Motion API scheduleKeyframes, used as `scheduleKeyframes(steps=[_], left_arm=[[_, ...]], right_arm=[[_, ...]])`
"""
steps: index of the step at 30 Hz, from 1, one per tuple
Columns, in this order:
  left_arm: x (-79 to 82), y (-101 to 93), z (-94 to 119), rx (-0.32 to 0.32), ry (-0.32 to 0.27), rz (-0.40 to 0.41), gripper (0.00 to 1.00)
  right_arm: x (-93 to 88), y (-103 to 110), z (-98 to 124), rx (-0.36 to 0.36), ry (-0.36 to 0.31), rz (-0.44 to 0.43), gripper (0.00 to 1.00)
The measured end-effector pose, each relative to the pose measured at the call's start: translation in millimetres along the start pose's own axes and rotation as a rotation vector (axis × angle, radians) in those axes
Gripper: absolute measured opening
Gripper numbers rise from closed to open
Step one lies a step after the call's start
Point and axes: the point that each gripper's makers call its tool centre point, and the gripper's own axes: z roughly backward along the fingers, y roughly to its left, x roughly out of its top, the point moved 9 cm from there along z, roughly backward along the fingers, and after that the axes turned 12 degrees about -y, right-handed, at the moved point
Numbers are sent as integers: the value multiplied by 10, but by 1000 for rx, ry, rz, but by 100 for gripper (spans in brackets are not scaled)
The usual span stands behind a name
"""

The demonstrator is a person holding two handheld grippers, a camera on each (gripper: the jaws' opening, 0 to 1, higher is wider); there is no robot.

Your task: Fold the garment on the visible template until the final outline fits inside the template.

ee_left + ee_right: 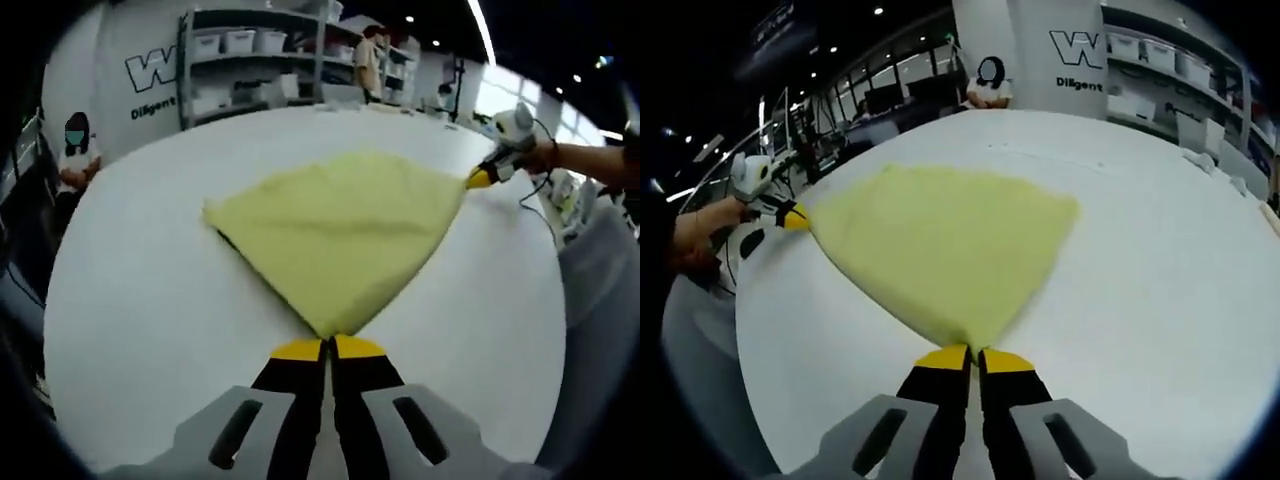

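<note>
A pale yellow garment [340, 225] lies spread in a fan shape on the white round table [140, 290]. My left gripper [328, 345] is shut on its near corner, the yellow tips pinching the cloth. In the left gripper view the right gripper [478, 180] pinches the far right corner, with a hand [545, 155] behind it. In the right gripper view the garment [940, 240] runs from my right gripper [972, 352], shut on its near point, to the left gripper [795, 217] at the left corner. A dark shadow shows under the cloth's left edge.
Shelves with white bins [250, 60] stand behind the table, and a person [370, 60] stands near them. Another person [75, 150] sits past the table's left edge. Small white items [1210, 165] lie at the far right of the table. Cables [540, 190] hang off the right edge.
</note>
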Motion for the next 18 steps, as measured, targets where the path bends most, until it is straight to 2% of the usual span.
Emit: scheduleKeyframes(steps=[3,7,10,15,18], left_arm=[[113,22,37,-24,-15,-63,0],[159,9,44,-47,10,-170,0],[147,-32,41,-60,35,-214,0],[54,-91,19,-66,84,-281,0],[24,-132,19,-72,91,-281,0]], right_arm=[[63,1,22,-5,-23,9,0],[91,-1,36,-10,-29,-1,0],[94,-1,42,-16,-31,-6,0],[-6,7,22,-19,18,-5,0],[-38,-3,12,-39,27,-19,0]])
